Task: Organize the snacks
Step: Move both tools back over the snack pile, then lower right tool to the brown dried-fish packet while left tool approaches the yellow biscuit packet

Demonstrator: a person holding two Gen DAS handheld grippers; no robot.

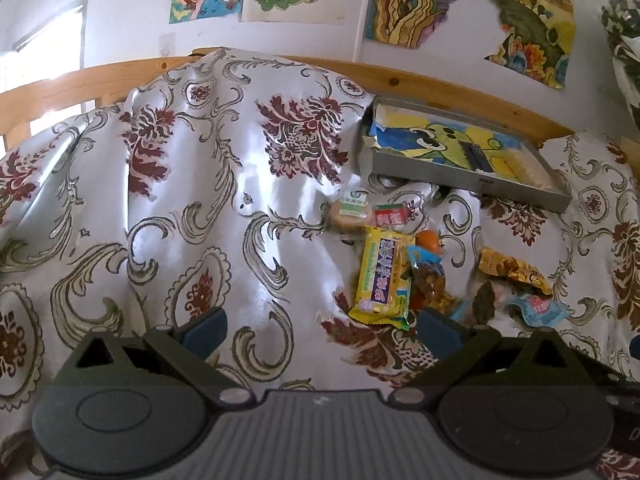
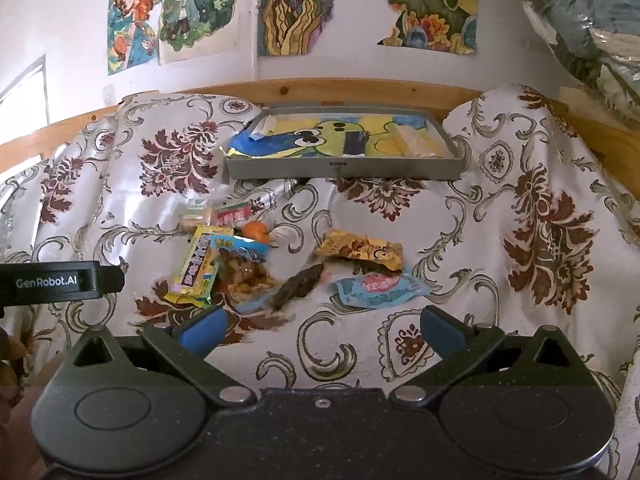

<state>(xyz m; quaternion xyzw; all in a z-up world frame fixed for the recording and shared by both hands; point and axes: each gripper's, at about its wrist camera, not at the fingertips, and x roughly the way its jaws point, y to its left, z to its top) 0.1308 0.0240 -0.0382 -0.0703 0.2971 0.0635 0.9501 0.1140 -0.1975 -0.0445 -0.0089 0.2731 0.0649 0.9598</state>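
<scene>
Currently both your grippers are spread and empty. Your right gripper (image 2: 322,330) is nearer the blue packet (image 2: 380,290), lying just ahead, long axis crosswise. Your left gripper (image 1: 320,330) points left of the yellow packet (image 1: 382,276). The tray (image 2: 344,168) sits beyond, by the bed's headboard.

The tray (image 2: 344,168) lies at the back of the bed (image 2: 520,320), against the rail (image 2: 360,88). Before it the snack packets (image 2: 256,268) lie scattered on the cover (image 2: 120,184), most in a heap to my left, two packets (image 2: 372,272) apart to the right of the heap.
</scene>
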